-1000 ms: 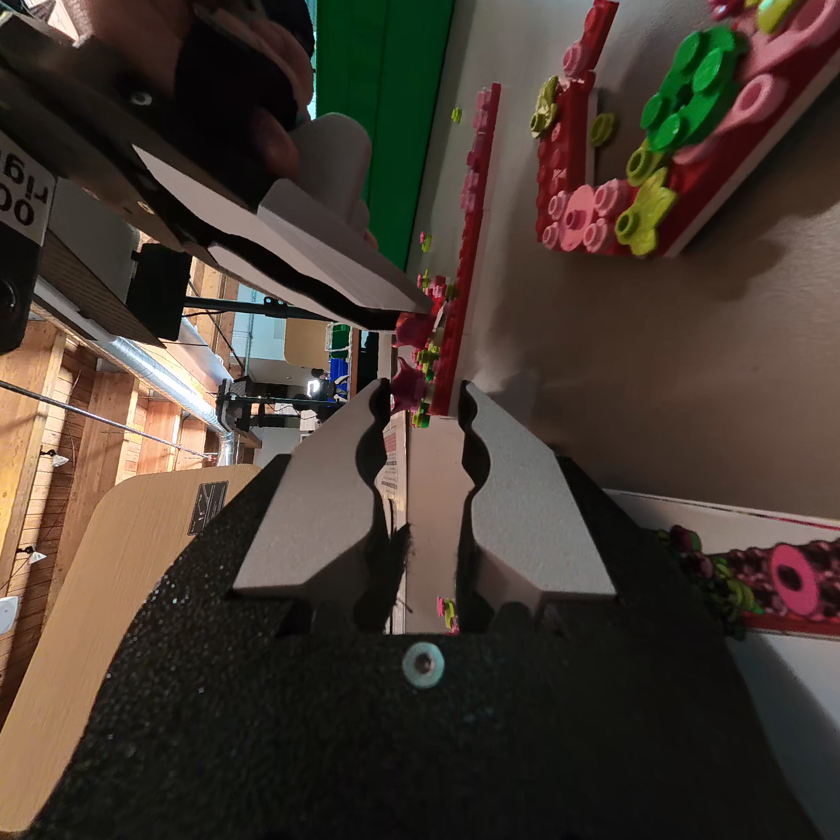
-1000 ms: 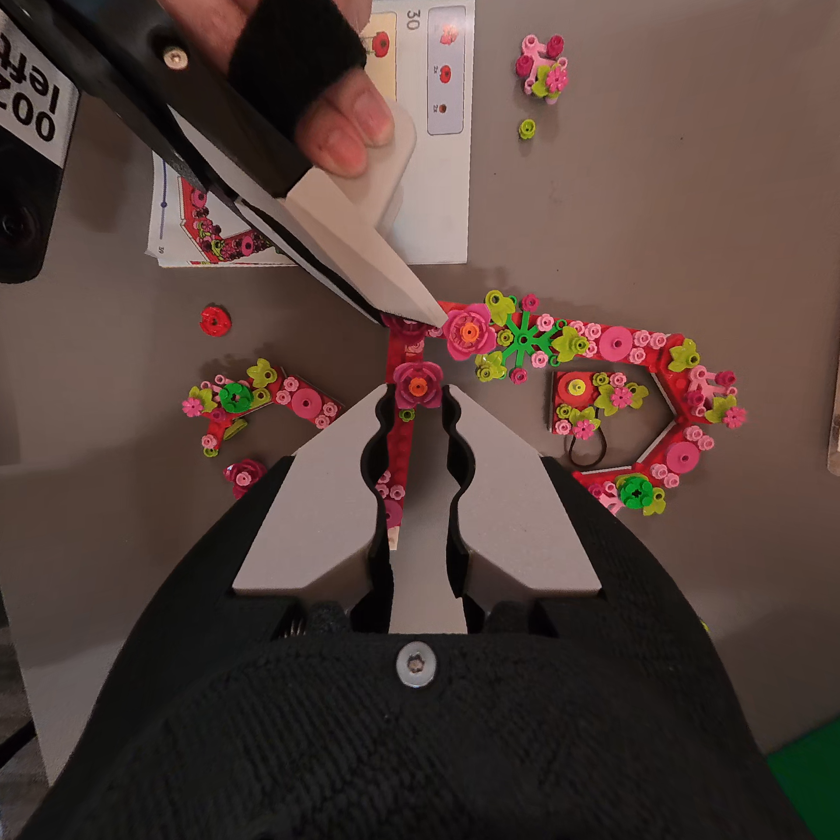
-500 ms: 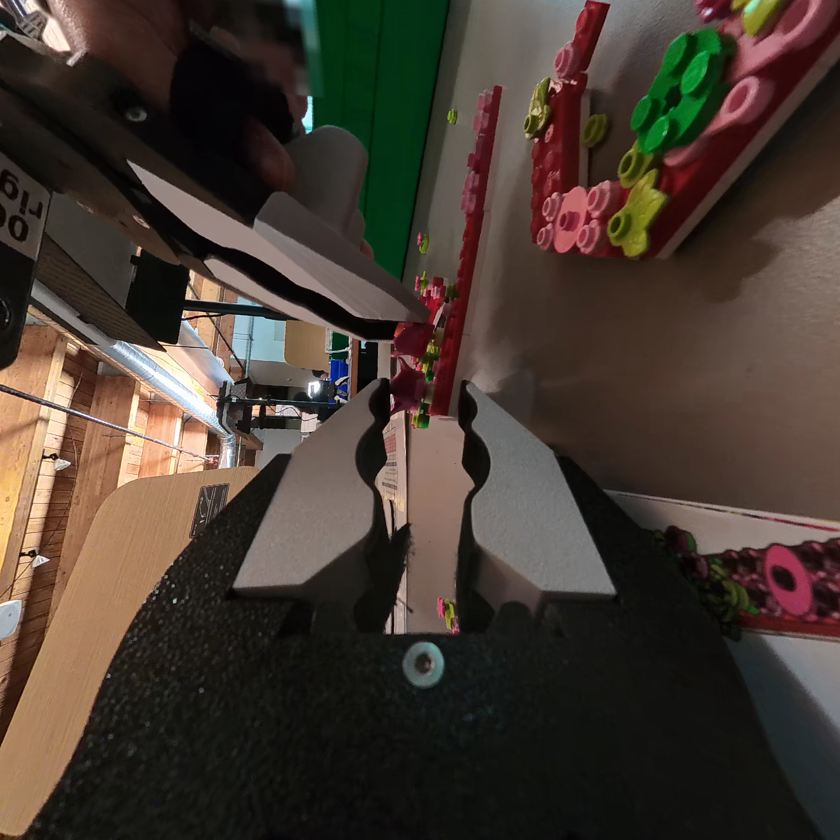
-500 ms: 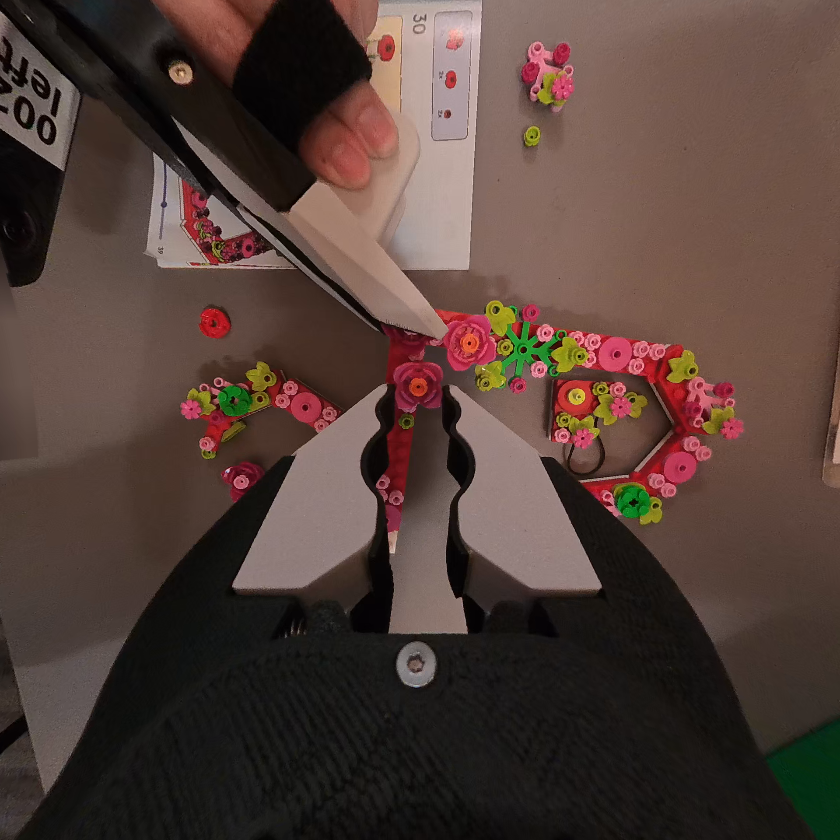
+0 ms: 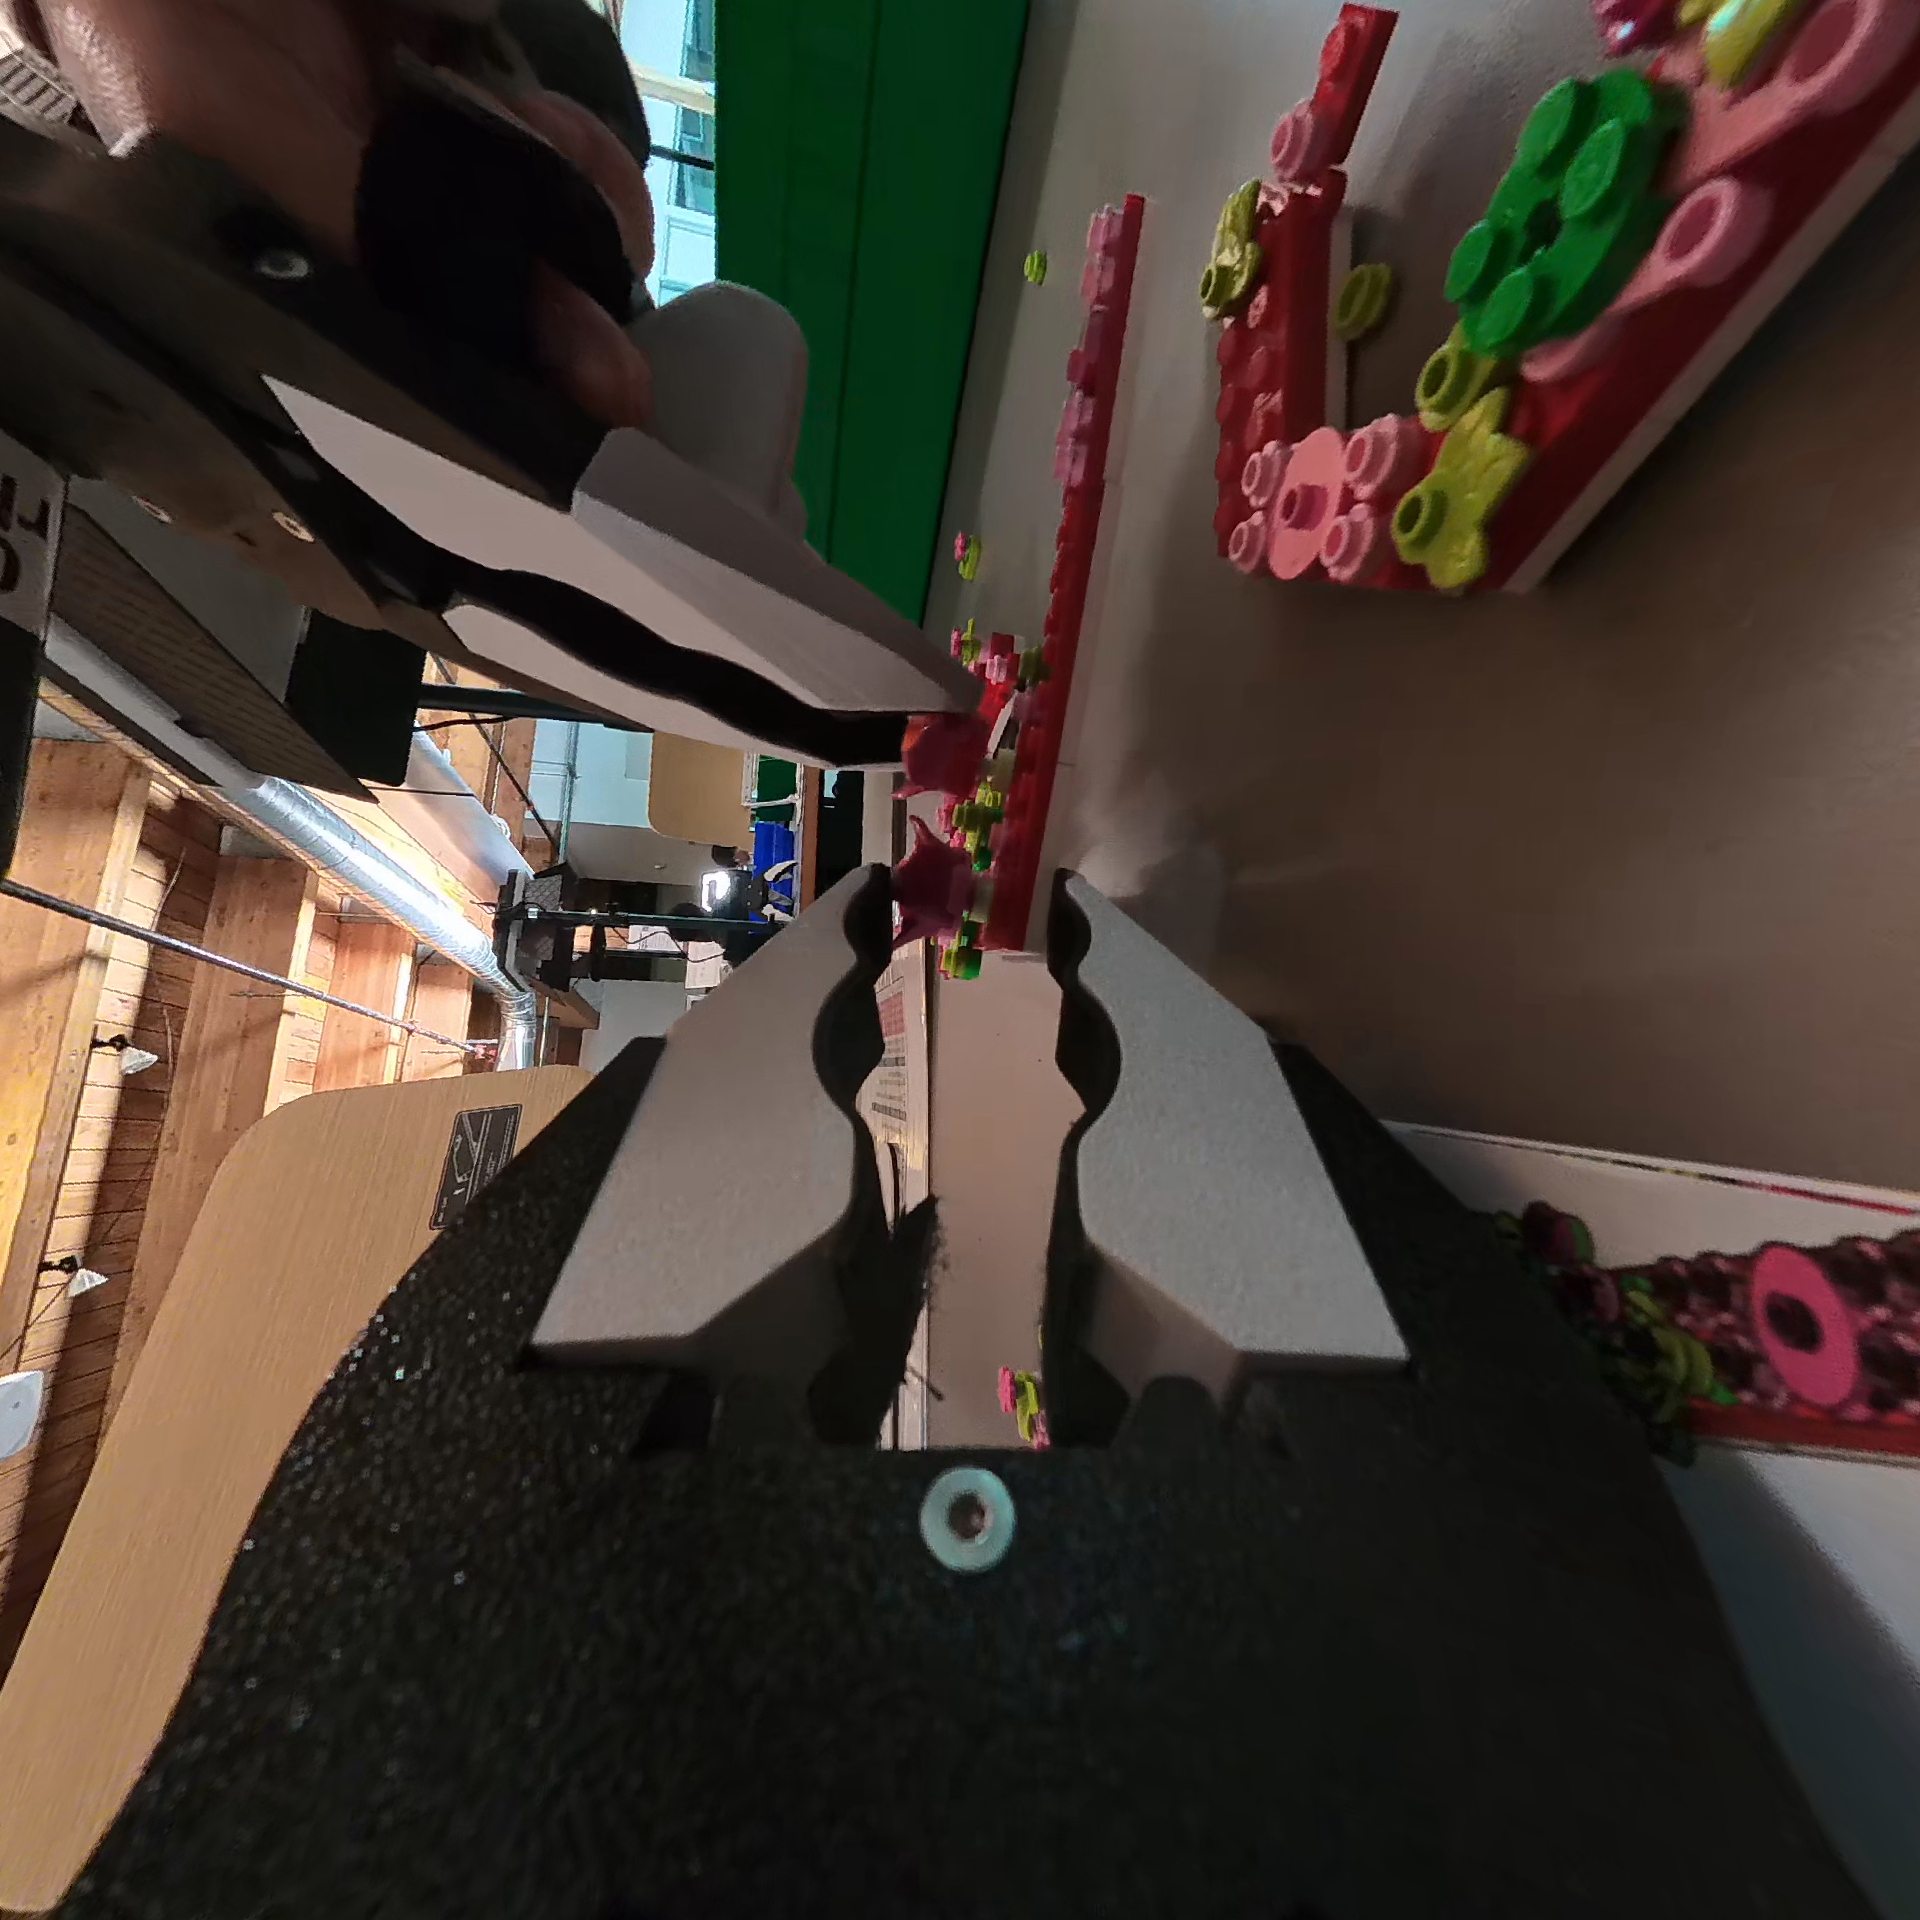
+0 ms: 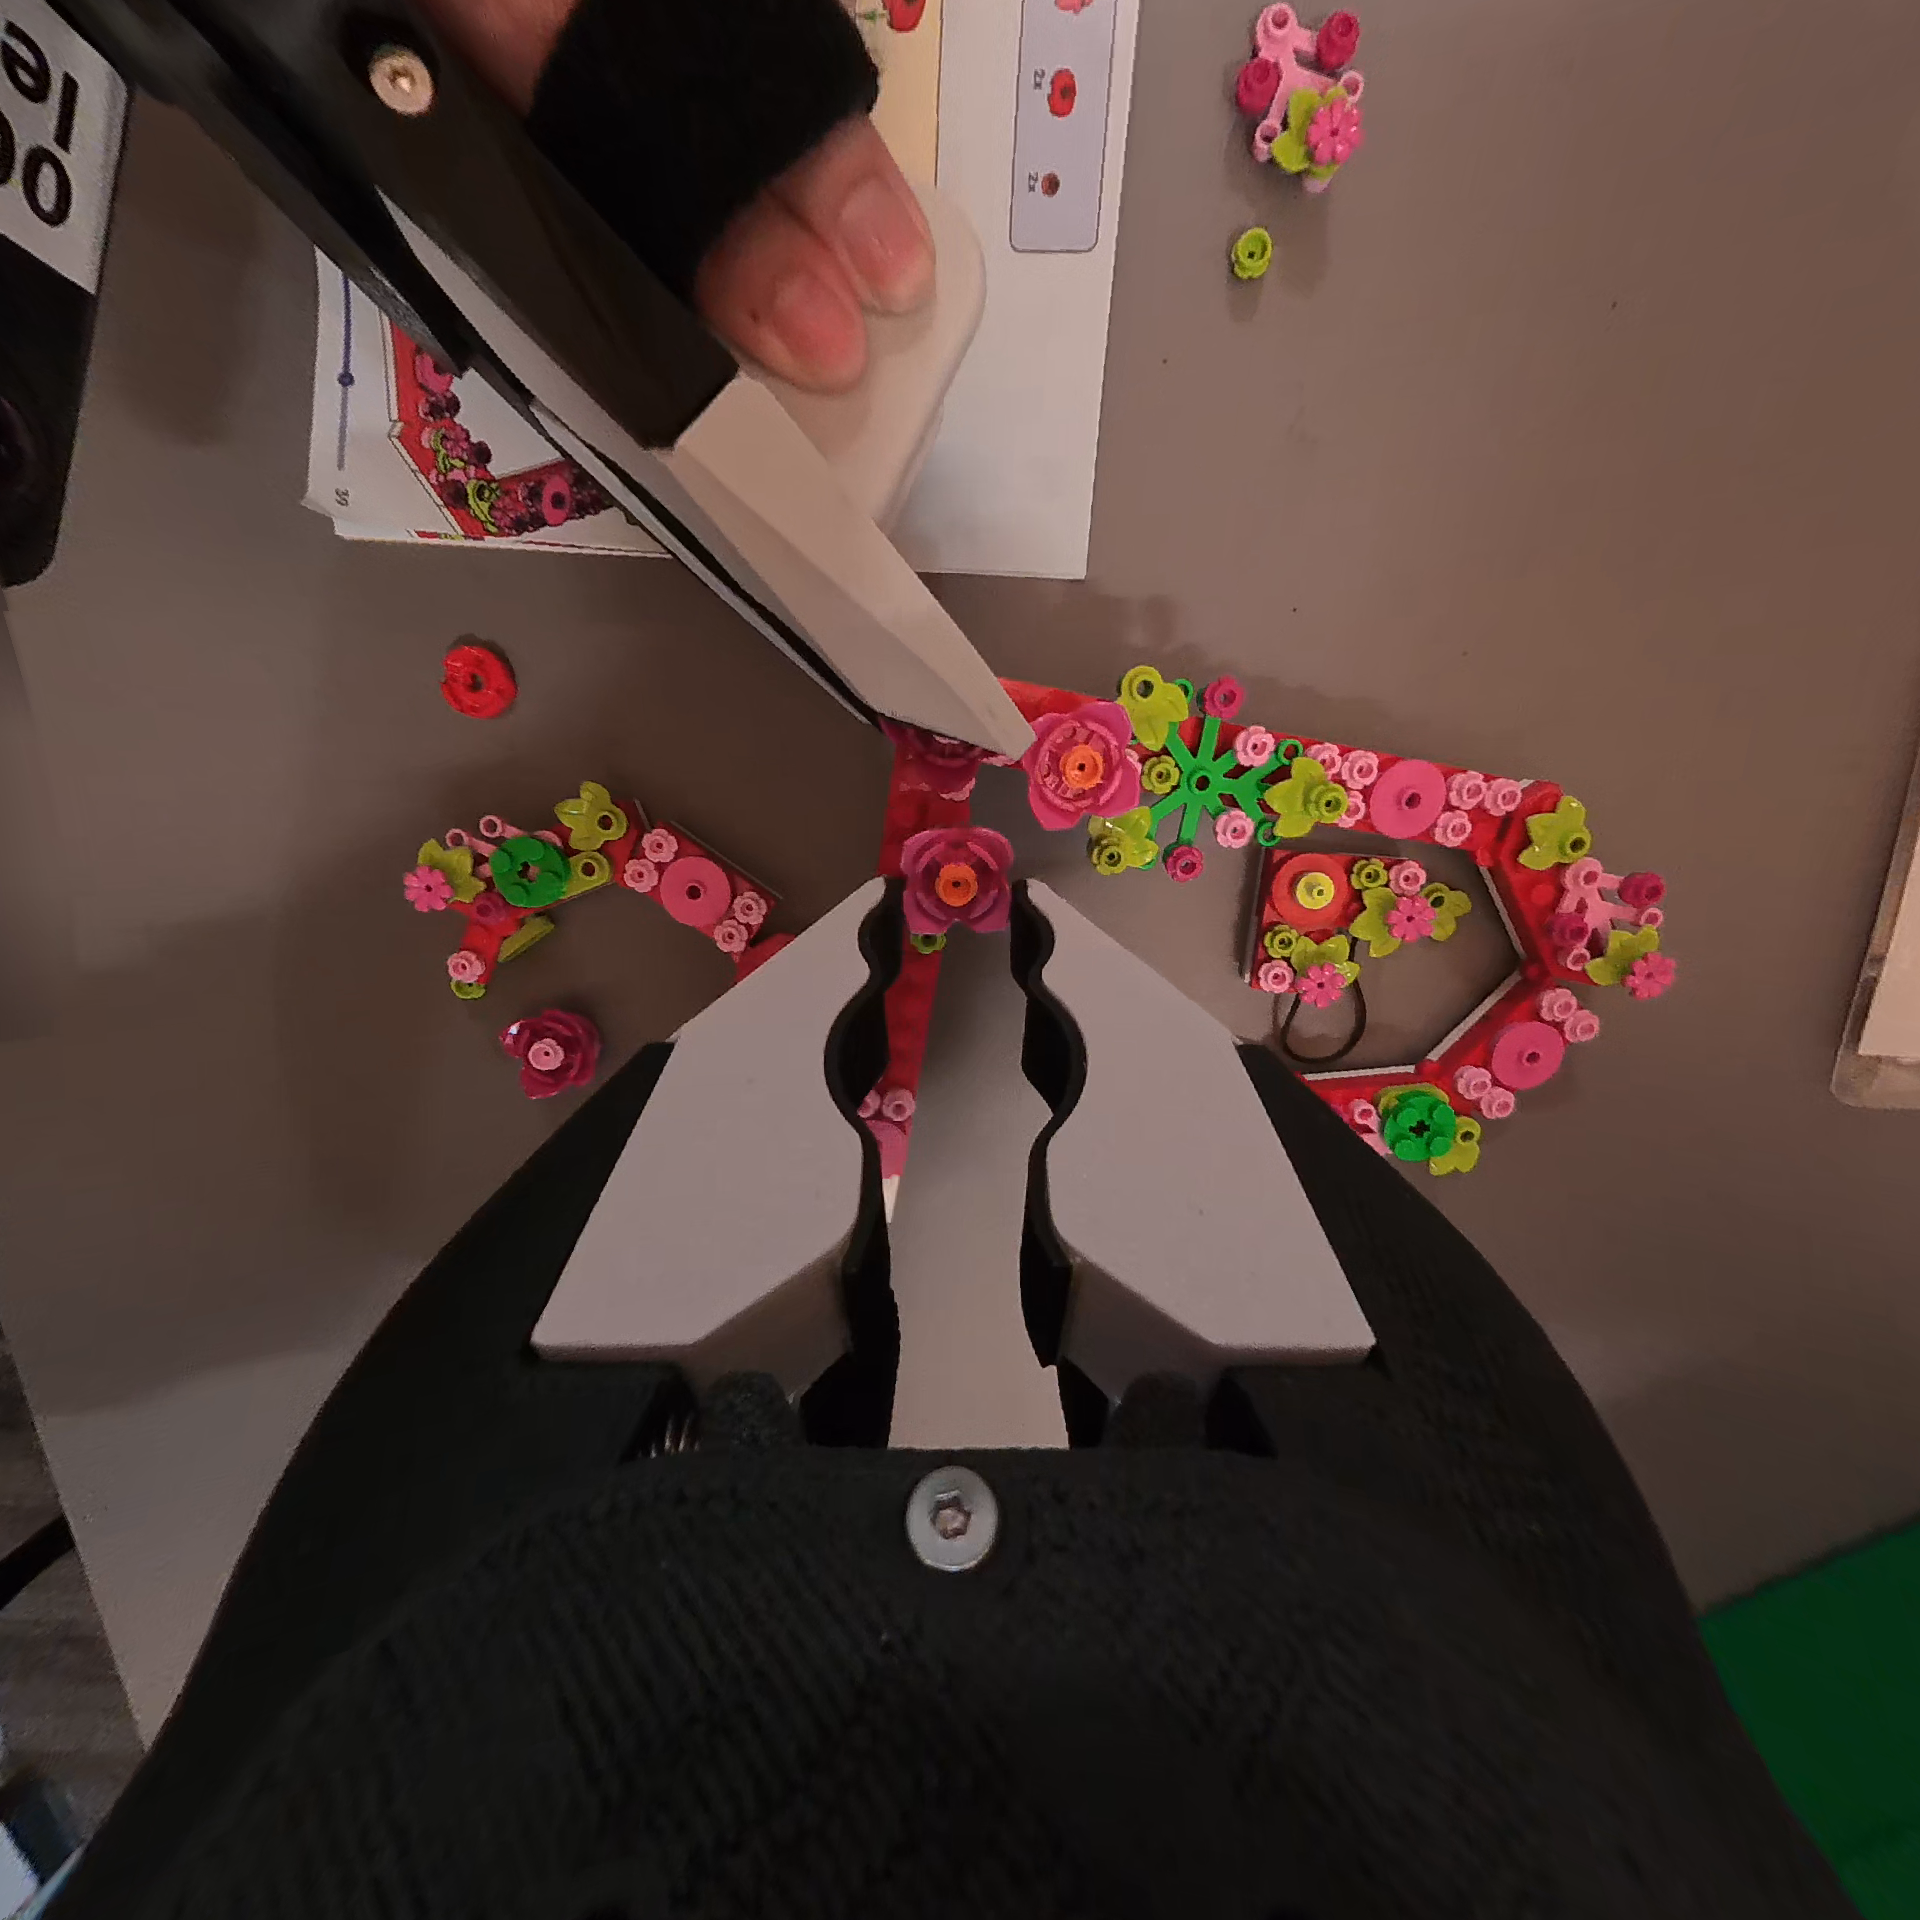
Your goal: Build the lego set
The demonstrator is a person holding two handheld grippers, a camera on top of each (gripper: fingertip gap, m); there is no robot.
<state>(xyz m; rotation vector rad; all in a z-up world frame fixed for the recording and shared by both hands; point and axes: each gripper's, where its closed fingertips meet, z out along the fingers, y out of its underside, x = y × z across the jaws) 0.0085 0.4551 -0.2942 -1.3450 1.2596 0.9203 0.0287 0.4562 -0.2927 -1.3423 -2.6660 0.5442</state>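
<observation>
On the grey tabletop (image 6: pixel 1558 436), seen from the right wrist view, a loose red round stud (image 6: pixel 477 681) lies at the far left. Below it sits a short red curved section (image 6: pixel 582 883) dotted with pink and lime flowers, and a dark pink rose (image 6: pixel 551 1051) lies just beside it, apart from the rest. Above these lies an instruction booklet (image 6: pixel 1029 416), partly covered by the left hand-held gripper (image 6: pixel 956 727). That gripper comes in from the upper left with a person's fingers (image 6: pixel 821 281) on it; its tips look nearly pressed together at the corner of the red flower frame (image 6: pixel 1455 821), but I cannot tell whether they pinch anything.

In the middle, the right hand-held gripper (image 6: pixel 951 894) is spread, its tips flanking a pink rose with an orange centre (image 6: pixel 954 881) on the frame's left arm without clearly touching it. A second, larger pink rose (image 6: pixel 1078 764) sits just beside the left gripper's tips. The frame runs on to the right as an angular loop of red plates with green leaves and pink studs. A small pink cluster (image 6: pixel 1304 104) and a lime stud (image 6: pixel 1251 252) lie well apart at the upper right.

In the left wrist view, the left hand-held gripper (image 5: pixel 971 899) shows a gap between its tips, just in front of the frame's edge (image 5: pixel 1023 831).
</observation>
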